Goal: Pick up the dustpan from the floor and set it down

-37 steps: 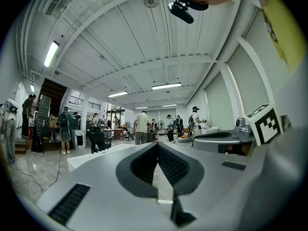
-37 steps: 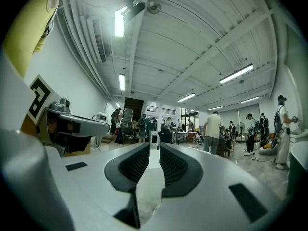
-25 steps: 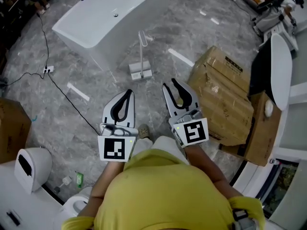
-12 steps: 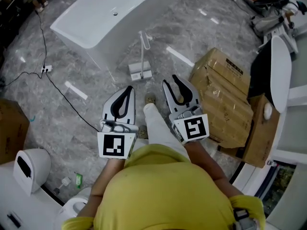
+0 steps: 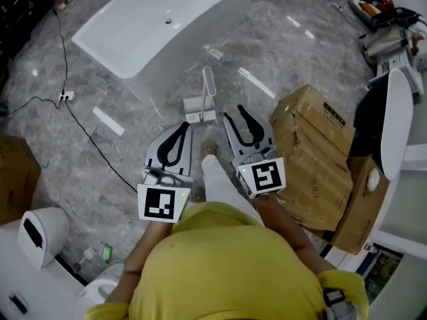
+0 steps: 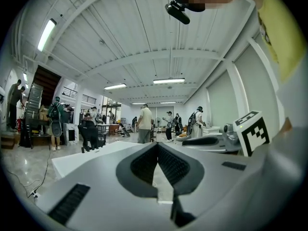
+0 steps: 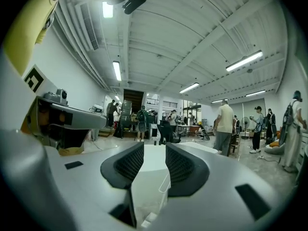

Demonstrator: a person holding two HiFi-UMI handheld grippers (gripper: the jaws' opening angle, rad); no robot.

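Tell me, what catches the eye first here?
The white bathtub fills the top of the head view, with the dustpan standing handle-up on the grey floor just before it. Below, the left gripper and right gripper point toward it, the right one's empty jaws having just been opening. Cardboard boxes lie at right.

Floor (image 5: 280, 52): grey, marbled. Bathtub (image 5: 153, 32), 11 o'clock: white. Dustpan (image 5: 199, 105), 12 o'clock: white-grey. Boxes (image 5: 313, 152), 3 o'clock: brown. Shirt (image 5: 227, 265): yellow. Left gripper (image 5: 181, 129), right gripper (image 5: 235, 114): grey, black pads (image 5: 168, 151), black-and-white square markers.
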